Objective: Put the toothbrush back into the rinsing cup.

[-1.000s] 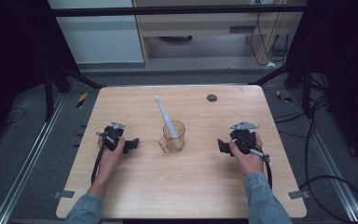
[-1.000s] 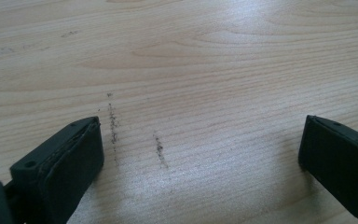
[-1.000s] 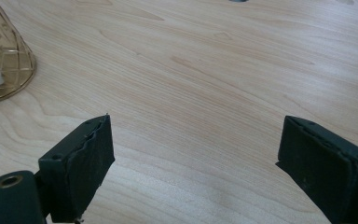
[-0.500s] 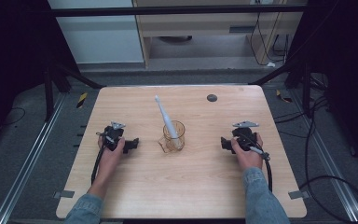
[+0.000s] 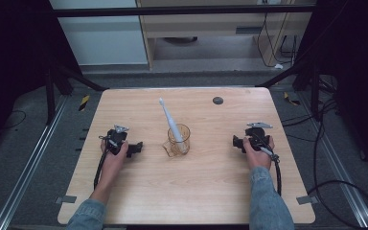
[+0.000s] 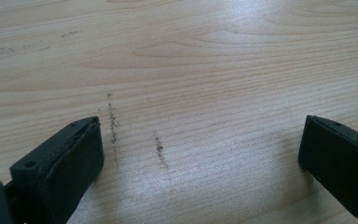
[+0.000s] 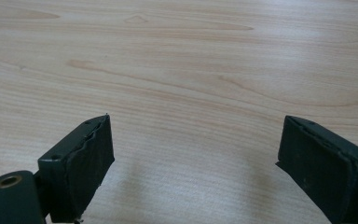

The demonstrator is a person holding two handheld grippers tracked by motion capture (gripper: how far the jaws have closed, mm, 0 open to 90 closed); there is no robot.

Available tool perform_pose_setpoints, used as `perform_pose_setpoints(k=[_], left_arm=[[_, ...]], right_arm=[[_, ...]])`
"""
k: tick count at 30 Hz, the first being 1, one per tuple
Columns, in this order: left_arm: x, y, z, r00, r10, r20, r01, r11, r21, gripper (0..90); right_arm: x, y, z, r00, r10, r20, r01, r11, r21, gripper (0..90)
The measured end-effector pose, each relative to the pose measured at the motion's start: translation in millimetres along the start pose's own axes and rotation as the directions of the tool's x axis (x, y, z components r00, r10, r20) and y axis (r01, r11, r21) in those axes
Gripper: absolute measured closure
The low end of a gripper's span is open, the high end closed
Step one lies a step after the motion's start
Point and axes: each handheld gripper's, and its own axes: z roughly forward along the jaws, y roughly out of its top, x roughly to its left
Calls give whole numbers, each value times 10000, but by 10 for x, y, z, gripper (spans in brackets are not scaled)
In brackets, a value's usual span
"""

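left gripper (image 5: 135, 148) at 9 o'clock, right gripper (image 5: 236, 142) at 3 o'clock: jaws wide apart, empty, on table (image 5: 124, 191) | centre: glass cup (image 5: 179, 140), likely fragile, slippery | toothbrush (image 5: 169, 120) leans toward 11 o'clock, light, stiff; grasp exposed handle.

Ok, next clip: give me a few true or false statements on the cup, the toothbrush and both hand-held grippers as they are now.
1. The toothbrush stands leaning in the clear cup. True.
2. The left hand-held gripper is shut on the toothbrush. False: its jaws are spread apart over bare wood, to one side of the cup.
3. The right hand-held gripper is open. True.
4. The cup lies tipped over at the table's near edge. False: it stands upright around mid-table, between the two hand-held grippers.
5. A small dark round spot sits on the table beyond the cup. True.
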Motion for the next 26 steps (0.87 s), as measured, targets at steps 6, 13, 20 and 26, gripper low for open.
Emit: perform_pose_setpoints(k=[6, 13, 20, 26], left_arm=[[0, 0, 0, 10000, -2, 4, 2, 10000, 1, 0], [0, 1, 0, 10000, -3, 4, 3, 10000, 3, 0], [-1, 1, 0, 10000, 2, 4, -2, 10000, 4, 0], [0, 6, 3, 10000, 5, 3, -5, 10000, 21, 0]], right_arm=[[-49, 7, 34, 9995, 304, 121, -304, 9995, -10, 97], [-61, -15, 83, 9995, 269, 160, -272, 9995, 185, 91], [-22, -67, 129, 9995, -198, 233, 189, 9991, 375, 73], [-15, -74, 131, 9987, 181, 477, -207, 9982, 561, 3]])
